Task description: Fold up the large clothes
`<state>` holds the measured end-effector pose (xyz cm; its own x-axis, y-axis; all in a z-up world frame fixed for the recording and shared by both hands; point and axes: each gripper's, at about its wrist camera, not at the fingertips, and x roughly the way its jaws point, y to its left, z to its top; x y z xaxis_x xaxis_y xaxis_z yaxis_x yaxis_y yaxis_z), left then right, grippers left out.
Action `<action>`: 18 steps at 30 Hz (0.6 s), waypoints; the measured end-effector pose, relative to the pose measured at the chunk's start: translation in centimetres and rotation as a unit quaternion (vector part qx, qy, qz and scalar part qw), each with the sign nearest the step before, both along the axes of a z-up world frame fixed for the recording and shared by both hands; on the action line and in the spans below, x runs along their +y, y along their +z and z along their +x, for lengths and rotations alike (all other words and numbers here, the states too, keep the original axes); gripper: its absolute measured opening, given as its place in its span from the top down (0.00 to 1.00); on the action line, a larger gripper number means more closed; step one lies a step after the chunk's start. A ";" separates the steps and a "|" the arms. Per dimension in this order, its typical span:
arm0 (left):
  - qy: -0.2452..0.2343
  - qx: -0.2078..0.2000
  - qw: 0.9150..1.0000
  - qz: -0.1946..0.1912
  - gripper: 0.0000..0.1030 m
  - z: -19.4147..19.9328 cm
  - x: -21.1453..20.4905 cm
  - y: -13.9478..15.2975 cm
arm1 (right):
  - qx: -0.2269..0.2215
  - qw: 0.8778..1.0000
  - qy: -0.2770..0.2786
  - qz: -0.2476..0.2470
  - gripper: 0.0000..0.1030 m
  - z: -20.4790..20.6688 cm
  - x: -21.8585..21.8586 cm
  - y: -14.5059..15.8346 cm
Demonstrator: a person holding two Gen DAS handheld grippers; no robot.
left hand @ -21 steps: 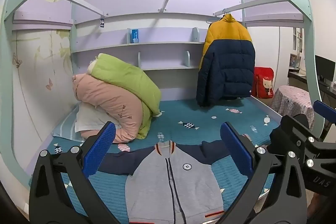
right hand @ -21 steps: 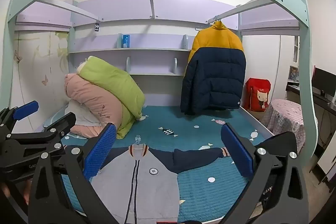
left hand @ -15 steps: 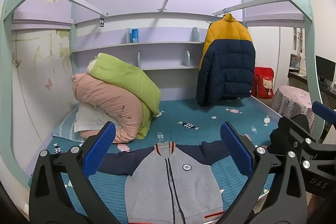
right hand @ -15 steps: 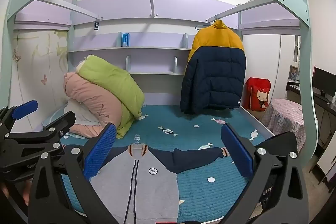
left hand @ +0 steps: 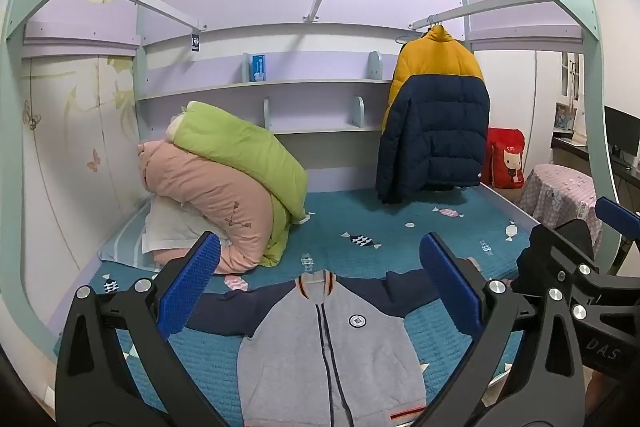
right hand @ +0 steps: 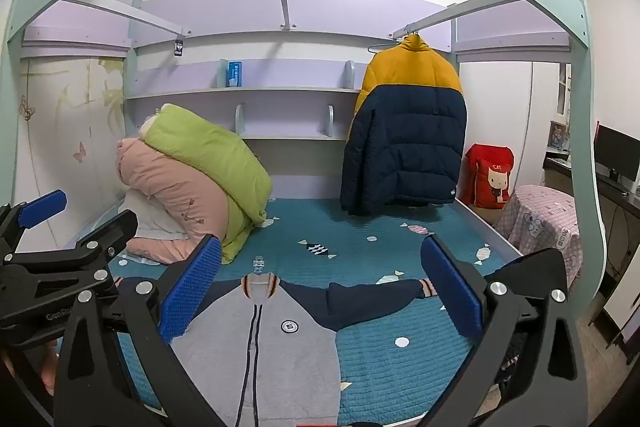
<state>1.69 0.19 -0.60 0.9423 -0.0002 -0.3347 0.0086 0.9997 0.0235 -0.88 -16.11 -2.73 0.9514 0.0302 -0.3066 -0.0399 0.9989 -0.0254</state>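
A grey zip jacket (left hand: 332, 351) with navy sleeves lies flat, front up, on the teal bed cover, collar toward the far wall and sleeves spread sideways. It also shows in the right wrist view (right hand: 272, 343). My left gripper (left hand: 320, 287) is open and empty, held above the near end of the jacket. My right gripper (right hand: 320, 291) is open and empty, above the jacket's right sleeve (right hand: 368, 299). Each gripper shows at the edge of the other's view.
Folded green and pink quilts (left hand: 224, 187) are piled at the bed's far left. A yellow and navy puffer coat (left hand: 432, 119) hangs from a rail at the far right. A teal bunk frame (left hand: 592, 27) arches overhead. A pink-covered table (right hand: 540, 223) stands right of the bed.
Both grippers have barely shifted; both views drift slightly. The jacket has not moved.
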 end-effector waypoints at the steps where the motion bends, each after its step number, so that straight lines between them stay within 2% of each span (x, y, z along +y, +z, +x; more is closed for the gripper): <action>1: 0.000 0.001 1.000 0.000 0.03 0.0 0.0 0.1 | 0.000 1.000 0.000 0.001 0.07 0.0 0.0 -0.1; 18: 0.001 -0.001 1.000 0.001 0.03 0.1 0.0 -0.2 | 0.008 1.000 0.004 0.014 0.07 0.7 -0.5 -0.3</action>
